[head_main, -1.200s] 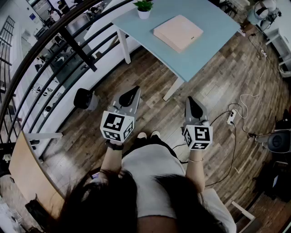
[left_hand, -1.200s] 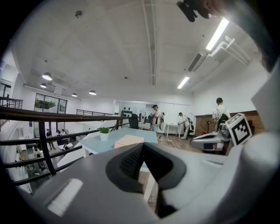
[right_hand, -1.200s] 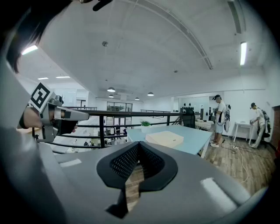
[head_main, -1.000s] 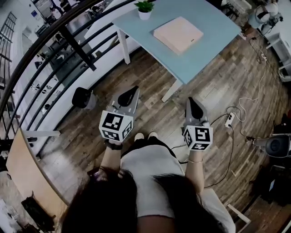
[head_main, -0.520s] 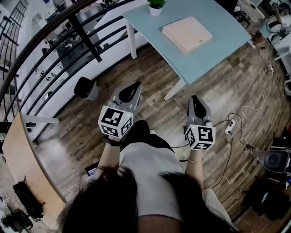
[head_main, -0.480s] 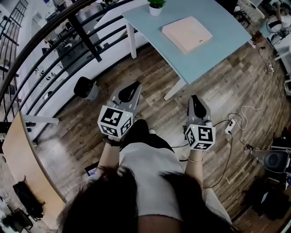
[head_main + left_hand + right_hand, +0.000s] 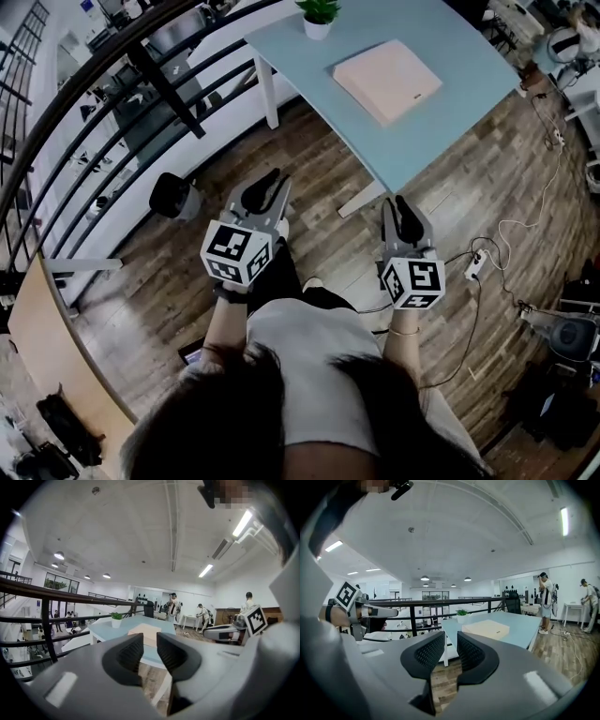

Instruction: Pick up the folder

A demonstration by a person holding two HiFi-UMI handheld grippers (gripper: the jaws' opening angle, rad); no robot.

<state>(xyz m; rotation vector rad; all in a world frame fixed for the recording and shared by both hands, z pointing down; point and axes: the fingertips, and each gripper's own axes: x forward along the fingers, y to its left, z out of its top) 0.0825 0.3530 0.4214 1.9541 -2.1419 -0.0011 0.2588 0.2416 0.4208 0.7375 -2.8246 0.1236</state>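
The folder [image 7: 387,81], pale and peach-toned, lies flat and closed in the middle of a light-blue table [image 7: 464,42]. A small dark mark on the folder edge nearest the table's front is too small to read. A potted green plant [image 7: 319,13] in a white pot stands at the table's far left corner, well apart from the folder.

Short of the table's front edge, over the wooden floor [image 7: 314,155], a person holds two grippers, both pointing toward the table and neither touching it. The left gripper [image 7: 270,181] has its jaws opening, a narrow slit between the ribbed pads and nothing in it. The right gripper [image 7: 403,202] is opening too, with a similar narrow, empty gap.

Each gripper carries a marker cube [image 7: 236,253] printed with black-and-white square patterns, not lettering.

To the table's left runs a dark metal railing [image 7: 112,89], with a black round bin [image 7: 173,197] near it. To the table's right, a white power strip [image 7: 473,266] lies on the floor, and people [image 7: 545,603] stand beyond the table.
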